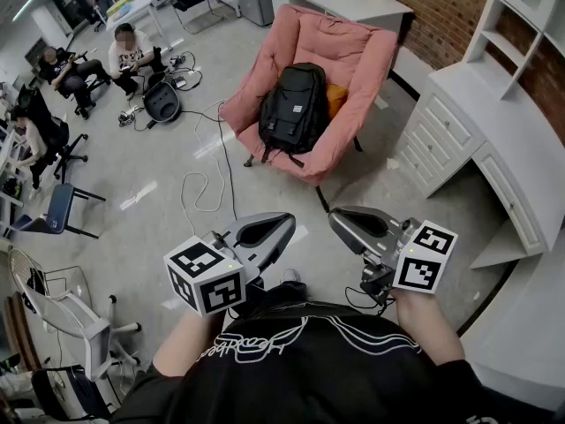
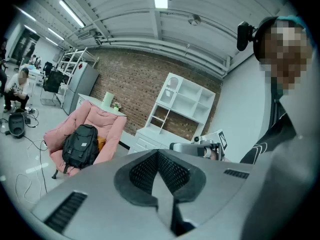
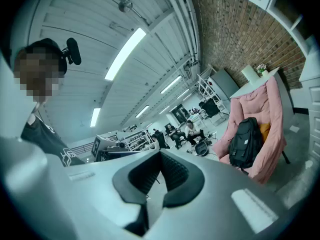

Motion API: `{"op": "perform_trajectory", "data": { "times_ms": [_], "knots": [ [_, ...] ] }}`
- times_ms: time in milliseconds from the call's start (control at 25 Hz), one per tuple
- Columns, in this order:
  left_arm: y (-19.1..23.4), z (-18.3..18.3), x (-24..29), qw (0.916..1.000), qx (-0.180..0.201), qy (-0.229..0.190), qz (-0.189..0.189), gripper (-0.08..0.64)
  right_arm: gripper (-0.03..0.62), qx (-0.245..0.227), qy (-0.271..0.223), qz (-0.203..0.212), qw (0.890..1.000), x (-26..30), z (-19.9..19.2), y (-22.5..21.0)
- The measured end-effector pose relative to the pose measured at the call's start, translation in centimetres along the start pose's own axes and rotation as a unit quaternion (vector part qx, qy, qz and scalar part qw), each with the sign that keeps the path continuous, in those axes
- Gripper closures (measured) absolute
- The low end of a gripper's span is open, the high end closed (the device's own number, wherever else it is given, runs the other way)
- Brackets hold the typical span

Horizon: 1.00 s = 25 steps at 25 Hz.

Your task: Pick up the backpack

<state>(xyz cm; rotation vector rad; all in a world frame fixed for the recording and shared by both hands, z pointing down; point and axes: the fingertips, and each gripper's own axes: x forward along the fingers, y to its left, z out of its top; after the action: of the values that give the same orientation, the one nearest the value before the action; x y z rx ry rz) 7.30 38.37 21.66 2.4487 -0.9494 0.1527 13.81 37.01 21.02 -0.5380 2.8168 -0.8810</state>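
The left gripper [image 1: 284, 223] has its two jaws pressed together with nothing between them; its own view shows the dark ribbed pads [image 2: 145, 171] meeting along a single line. The right gripper [image 1: 336, 218] is likewise closed on nothing, its pads [image 3: 176, 173] brought together. Both grippers are held in the air in front of the person's black shirt [image 1: 300, 365], side by side and apart from each other, with their tips pointing out over the grey floor [image 1: 150, 193]. Each carries its marker cube at the rear, the left cube [image 1: 205, 276] and the right cube [image 1: 425, 257].

Well ahead of both tips stands a pink chair [image 1: 353, 51], and the black backpack [image 1: 291, 104] sits upright on its seat, leaning against the backrest. An orange cushion [image 1: 335, 98] shows just beside the backpack, on its right in the head view. Neither gripper touches the backpack or the chair.

A light cable [image 1: 207, 188] loops across the floor between the person and the chair. To the right runs a white cabinet with drawers [image 1: 446, 131] against a brick wall [image 1: 450, 7]. At the far left, several people [image 1: 132, 49] sit among equipment on the floor.
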Motion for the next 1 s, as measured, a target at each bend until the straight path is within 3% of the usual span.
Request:
{"op": "perform_trajectory", "data": {
  "times_ms": [280, 520, 800, 1000],
  "knots": [
    [0.7, 0.3, 0.6, 1.0000, -0.007, 0.003, -0.003, 0.557, 0.588, -0.003, -0.002, -0.003, 1.000, 0.3, 0.3, -0.6],
    [3.6, 1.0, 1.9, 0.9998, -0.018, 0.002, -0.006, 0.557, 0.586, 0.007, 0.004, -0.022, 1.000, 2.3, 0.3, -3.5],
    [11.6, 2.4, 3.3, 0.9985, -0.054, 0.009, 0.000, 0.557, 0.586, 0.030, 0.015, -0.050, 0.998, 7.9, 1.2, -9.2],
    [19.7, 3.9, 4.8, 0.9968, -0.076, 0.024, 0.006, 0.557, 0.586, 0.057, 0.034, -0.064, 0.996, 14.1, 1.4, -14.1]
  ]
}}
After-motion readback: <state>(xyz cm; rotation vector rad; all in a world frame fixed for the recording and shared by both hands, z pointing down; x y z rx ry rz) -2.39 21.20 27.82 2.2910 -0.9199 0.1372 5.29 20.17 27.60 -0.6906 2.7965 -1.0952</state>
